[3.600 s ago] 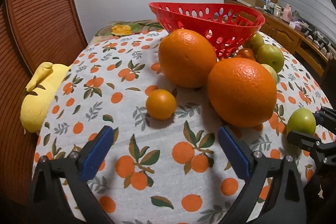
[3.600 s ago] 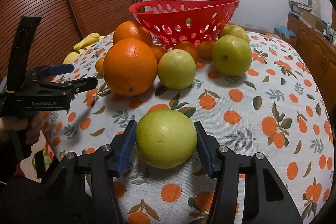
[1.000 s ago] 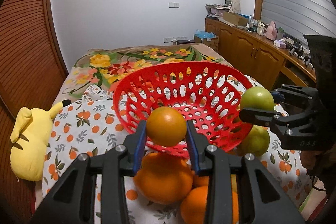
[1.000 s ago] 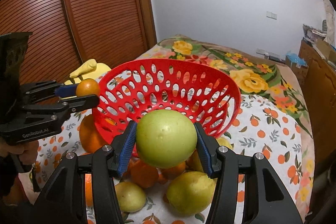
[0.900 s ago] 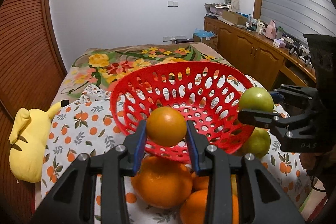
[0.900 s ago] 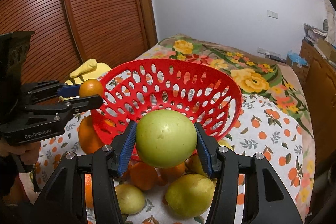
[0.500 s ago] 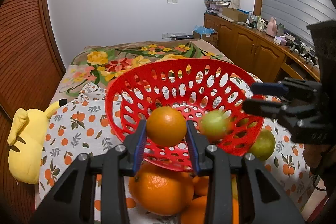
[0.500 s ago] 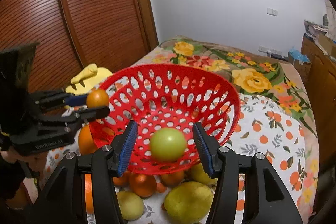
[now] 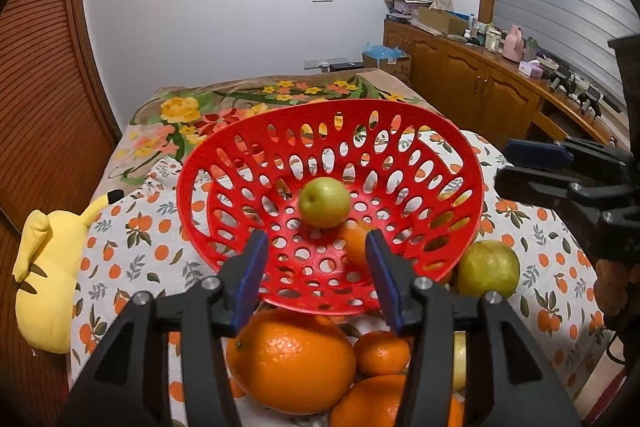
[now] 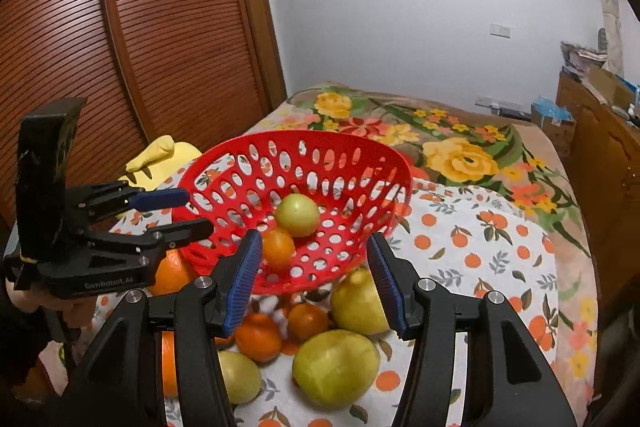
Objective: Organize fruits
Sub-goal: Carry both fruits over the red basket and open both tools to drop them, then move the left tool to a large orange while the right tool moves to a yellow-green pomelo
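Observation:
A red perforated basket (image 9: 448, 131) (image 10: 376, 163) stands on the fruit-print cloth. Inside it lie a green apple (image 9: 325, 202) (image 10: 298, 215) and a small orange (image 9: 354, 241) (image 10: 278, 247). My left gripper (image 9: 314, 279) is open and empty, raised over the basket's near rim; it shows at the left of the right wrist view (image 10: 176, 211). My right gripper (image 10: 316, 287) is open and empty over the near rim; it shows at the right of the left wrist view (image 9: 528, 167). Large oranges (image 9: 290, 359), small oranges (image 10: 258, 337) and green-yellow fruits (image 10: 336, 367) (image 9: 488, 269) lie below the basket.
A yellow plush toy (image 9: 44, 267) lies at the table's left edge. A floral bedspread (image 10: 460, 147) lies behind the table. A brown slatted wardrobe (image 10: 140, 27) stands at the left and a wooden cabinet (image 9: 480, 87) with clutter along the right wall.
My left gripper has opened and dropped the small orange into the basket. My right gripper, open half a second ago after releasing the green apple, has drawn back a little; the apple has settled inside.

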A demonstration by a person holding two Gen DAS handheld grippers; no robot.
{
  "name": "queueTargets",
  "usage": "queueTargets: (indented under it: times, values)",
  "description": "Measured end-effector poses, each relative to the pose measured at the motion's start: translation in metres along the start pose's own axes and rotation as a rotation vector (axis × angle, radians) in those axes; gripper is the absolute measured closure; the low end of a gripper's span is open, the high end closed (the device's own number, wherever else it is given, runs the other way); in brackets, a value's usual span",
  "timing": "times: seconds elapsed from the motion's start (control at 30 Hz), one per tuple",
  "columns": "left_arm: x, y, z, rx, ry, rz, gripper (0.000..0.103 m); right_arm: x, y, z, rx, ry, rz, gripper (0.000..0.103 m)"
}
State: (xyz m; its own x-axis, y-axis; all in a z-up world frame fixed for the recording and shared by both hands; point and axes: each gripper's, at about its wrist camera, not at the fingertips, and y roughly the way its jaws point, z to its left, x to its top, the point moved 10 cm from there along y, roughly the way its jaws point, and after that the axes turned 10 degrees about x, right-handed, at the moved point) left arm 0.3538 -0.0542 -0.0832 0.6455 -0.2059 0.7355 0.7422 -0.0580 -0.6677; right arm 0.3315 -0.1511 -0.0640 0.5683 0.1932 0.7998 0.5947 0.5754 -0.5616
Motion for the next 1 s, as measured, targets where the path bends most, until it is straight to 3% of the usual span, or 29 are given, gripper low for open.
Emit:
queueTargets:
  times: [0.57,0.7,0.8,1.0]
  values:
    - [-0.035,-0.048,-0.006,-0.002,-0.014,-0.029,0.041,-0.042,-0.033,-0.001,-0.057,0.047,-0.022,0.042]
    - [-0.046,-0.058,-0.006,0.004,-0.021,-0.035,0.032,-0.054,-0.040,0.003,-0.066,0.053,-0.025,0.040]
    - [-0.055,-0.062,-0.007,0.008,-0.024,-0.031,0.032,-0.062,-0.045,0.004,-0.073,0.057,-0.026,0.037]
    - [-0.069,-0.069,-0.009,0.016,-0.030,-0.027,0.032,-0.067,-0.051,0.007,-0.072,0.063,-0.041,0.020]
